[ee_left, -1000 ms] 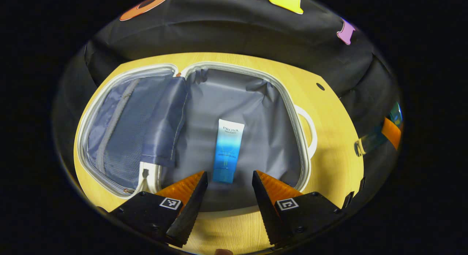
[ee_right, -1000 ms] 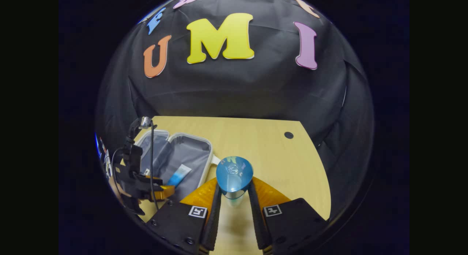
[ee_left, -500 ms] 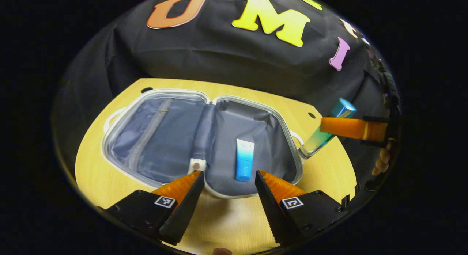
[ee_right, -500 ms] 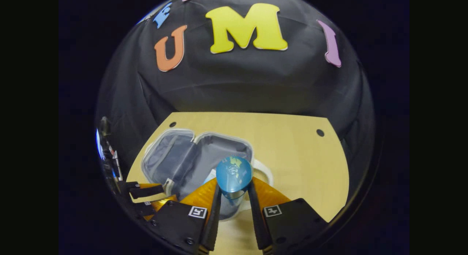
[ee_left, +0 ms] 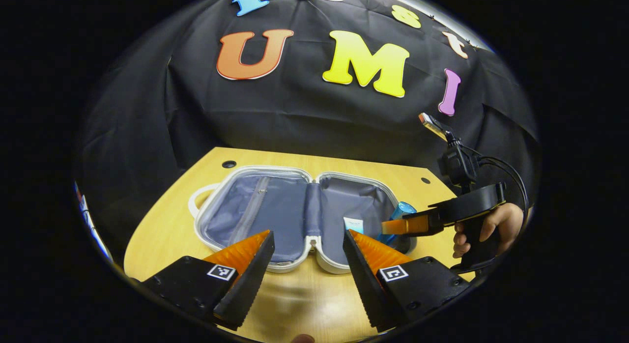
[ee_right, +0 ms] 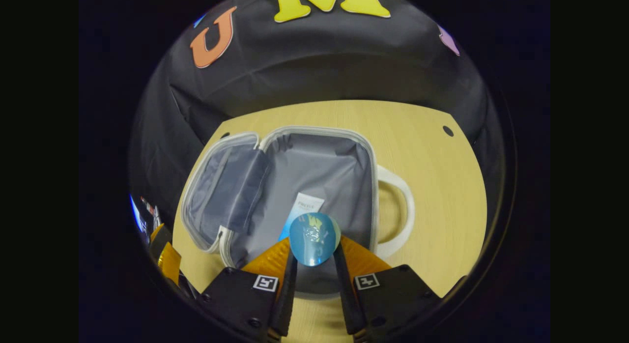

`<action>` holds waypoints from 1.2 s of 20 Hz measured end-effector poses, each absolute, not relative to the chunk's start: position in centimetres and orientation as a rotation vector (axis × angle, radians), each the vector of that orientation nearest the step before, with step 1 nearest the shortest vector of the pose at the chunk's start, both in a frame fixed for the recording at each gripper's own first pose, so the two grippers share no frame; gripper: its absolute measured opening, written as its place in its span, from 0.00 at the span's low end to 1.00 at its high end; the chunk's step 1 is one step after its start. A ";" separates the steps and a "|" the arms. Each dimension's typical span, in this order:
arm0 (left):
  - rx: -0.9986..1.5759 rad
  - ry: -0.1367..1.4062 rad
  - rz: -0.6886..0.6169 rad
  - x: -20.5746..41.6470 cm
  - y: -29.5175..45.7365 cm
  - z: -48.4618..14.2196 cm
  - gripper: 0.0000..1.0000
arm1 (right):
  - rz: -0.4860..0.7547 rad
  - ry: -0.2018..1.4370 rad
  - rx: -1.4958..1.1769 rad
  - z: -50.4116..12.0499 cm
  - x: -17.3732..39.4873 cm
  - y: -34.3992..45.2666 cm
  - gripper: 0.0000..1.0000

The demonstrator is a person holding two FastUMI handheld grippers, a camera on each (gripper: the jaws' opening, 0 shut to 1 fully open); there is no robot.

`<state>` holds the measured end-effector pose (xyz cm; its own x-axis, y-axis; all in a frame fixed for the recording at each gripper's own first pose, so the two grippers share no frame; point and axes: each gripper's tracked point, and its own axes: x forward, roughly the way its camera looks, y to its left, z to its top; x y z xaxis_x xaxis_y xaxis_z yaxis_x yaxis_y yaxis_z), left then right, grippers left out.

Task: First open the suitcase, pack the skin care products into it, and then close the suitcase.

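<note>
Right gripper view: right tongs [ee_right: 314,257] clamped on a blue bottle [ee_right: 314,238] over the open suitcase [ee_right: 314,171], tube [ee_right: 300,213] lying inside. Left tongs [ee_left: 307,249] spread wide, holding nothing, above the worktop [ee_left: 295,303].

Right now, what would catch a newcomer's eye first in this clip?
The open suitcase lying flat on the wooden table, grey lining up, with a blue-and-white tube in its right half. Just over that half, the right claw grips a blue bottle between both fingers. The left claw hangs open at the suitcase's near edge.
</note>
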<state>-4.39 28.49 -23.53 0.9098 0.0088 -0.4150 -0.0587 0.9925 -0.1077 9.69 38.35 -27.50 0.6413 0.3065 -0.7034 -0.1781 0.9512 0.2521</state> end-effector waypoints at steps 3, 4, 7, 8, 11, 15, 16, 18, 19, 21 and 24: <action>-0.121 0.384 0.052 -4.1 29.5 -21.8 0.90 | 0.258 0.834 0.183 -27.6 10.9 39.0 0.39; -0.106 0.366 0.062 -4.0 30.0 -21.2 0.90 | 0.237 0.836 0.198 -27.7 11.5 39.1 0.40; -0.075 0.305 0.065 -3.4 30.9 -19.2 0.91 | 0.176 0.852 0.227 -28.1 13.2 39.4 0.39; -0.062 0.282 0.068 -3.2 31.2 -18.5 0.90 | 0.159 0.861 0.231 -28.4 13.6 39.5 0.39; -0.008 0.220 0.111 -3.1 32.9 -16.6 0.90 | 0.116 0.910 0.241 -29.5 14.3 39.8 0.39; -0.084 0.208 0.069 -3.1 32.4 -16.2 0.91 | 0.058 0.998 0.269 -31.8 13.6 39.9 0.39; -0.097 0.211 0.069 -3.1 32.6 -16.4 0.91 | 0.058 1.011 0.274 -32.2 13.4 40.0 0.39; -0.124 0.230 0.073 -3.4 33.1 -17.1 0.91 | 0.059 1.027 0.272 -32.7 13.0 40.1 0.40; -0.144 0.240 0.073 -3.3 33.3 -17.6 0.91 | 0.075 1.022 0.282 -32.4 12.9 40.4 0.41; -0.178 0.247 0.074 -3.3 34.0 -18.0 0.91 | 0.095 0.985 0.276 -31.4 13.3 40.4 0.44; -0.215 0.280 0.116 -2.8 36.7 -19.5 0.91 | 0.130 0.943 0.266 -29.6 13.2 40.5 0.52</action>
<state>-2.79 36.68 -19.52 0.9546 0.0833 -0.2860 -0.1428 0.9706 -0.1939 13.18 40.47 -29.56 0.5825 0.2250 -0.7811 0.0060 0.9597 0.2810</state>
